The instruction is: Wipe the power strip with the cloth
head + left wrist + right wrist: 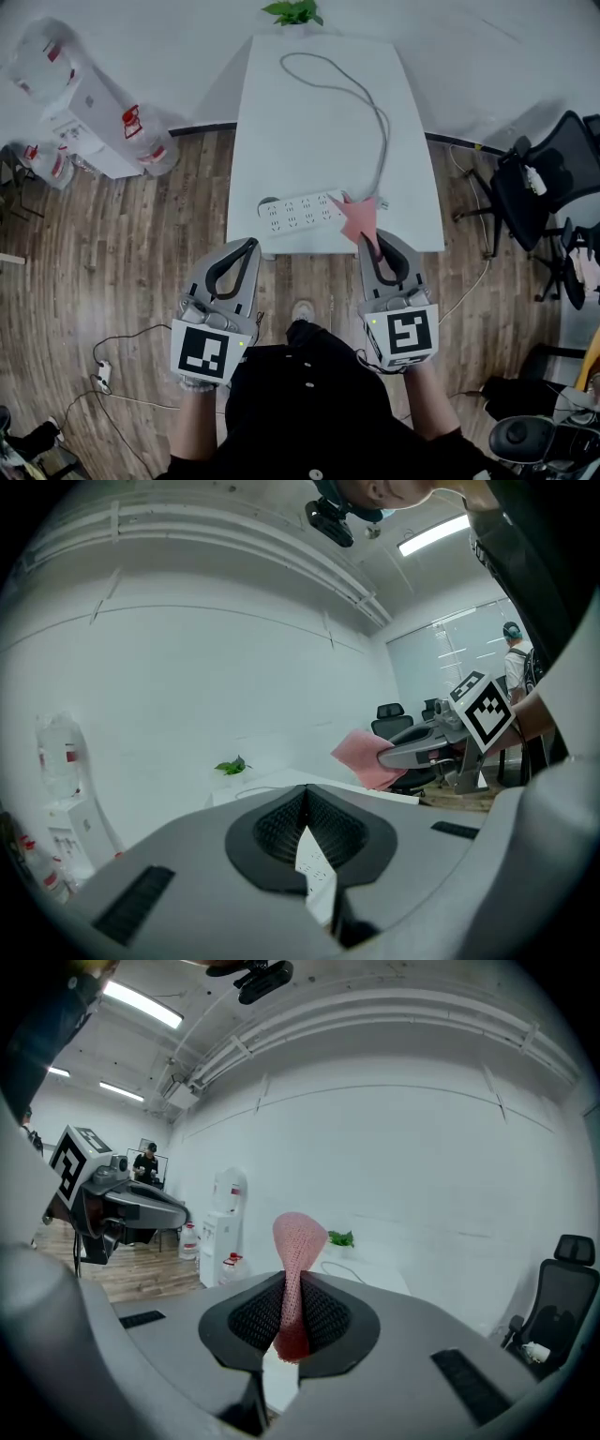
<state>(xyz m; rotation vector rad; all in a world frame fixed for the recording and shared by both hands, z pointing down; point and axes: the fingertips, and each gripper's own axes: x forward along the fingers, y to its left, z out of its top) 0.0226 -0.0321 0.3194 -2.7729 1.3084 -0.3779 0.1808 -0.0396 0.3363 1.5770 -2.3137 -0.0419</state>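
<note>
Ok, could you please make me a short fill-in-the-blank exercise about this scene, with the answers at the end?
1. The right gripper pinches a cloth whose colour is ____.
2. The power strip lying on the table is ____ in colour.
3. The left gripper, with its jaws together, holds ____.
Missing words: pink; white; nothing.

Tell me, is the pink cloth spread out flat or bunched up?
Bunched up. The cloth is pinched to a narrow neck between the closed jaws of the right gripper and flares out above them.
</note>
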